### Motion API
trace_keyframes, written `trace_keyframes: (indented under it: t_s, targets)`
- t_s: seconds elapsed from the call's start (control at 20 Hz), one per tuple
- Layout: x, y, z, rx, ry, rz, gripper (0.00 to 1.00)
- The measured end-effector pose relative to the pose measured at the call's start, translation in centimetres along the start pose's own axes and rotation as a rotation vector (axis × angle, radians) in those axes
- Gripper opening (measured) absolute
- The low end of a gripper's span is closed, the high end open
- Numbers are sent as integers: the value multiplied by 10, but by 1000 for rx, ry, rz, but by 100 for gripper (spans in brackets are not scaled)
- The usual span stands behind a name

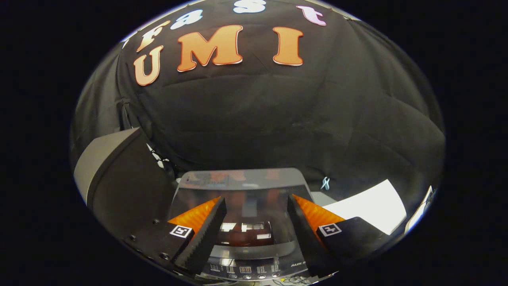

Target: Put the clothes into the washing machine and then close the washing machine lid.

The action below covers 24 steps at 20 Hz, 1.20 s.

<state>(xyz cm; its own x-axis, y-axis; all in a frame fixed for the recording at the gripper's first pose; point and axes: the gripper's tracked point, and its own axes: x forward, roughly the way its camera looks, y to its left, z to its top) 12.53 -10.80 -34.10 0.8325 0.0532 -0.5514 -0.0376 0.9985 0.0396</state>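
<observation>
The washing machine's glossy dark lid (242, 180) lies flat and shut, mirroring the booth wall along its far edge. My gripper (256, 199) hovers over the lid, open, with nothing between its black serrated fingers (202, 232). In the glass between the fingers a reddish-brown patch (248, 237) shows. I cannot tell whether it is clothing under the lid or a reflection. The machine's control panel (246, 271), with small displays and buttons, runs along the near side beneath the fingers.
A large grey and black box (115, 174) stands close on the left of the machine. A white flat surface (369, 206) lies to the right. A small pale blue clip (325, 182) hangs on the black cloth wall just behind the machine.
</observation>
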Motion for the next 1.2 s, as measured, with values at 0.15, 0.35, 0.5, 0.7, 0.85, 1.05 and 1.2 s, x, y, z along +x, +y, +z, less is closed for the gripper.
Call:
trace_keyframes:
  t_s: [0.15,0.35,0.5,0.7,0.85,1.05,1.2]
  targets:
    - [-5,-11,-19,42,31,-11,100]
    - [-5,-30,-7,75,23,-24,100]
    - [-15,-44,18,50,-10,-22,100]
    - [-29,-50,70,36,-76,20,100]
    - [-45,-58,111,21,-133,44,100]
    - [-72,-66,162,21,-212,78,100]
    - [-96,-80,191,18,-254,75,100]
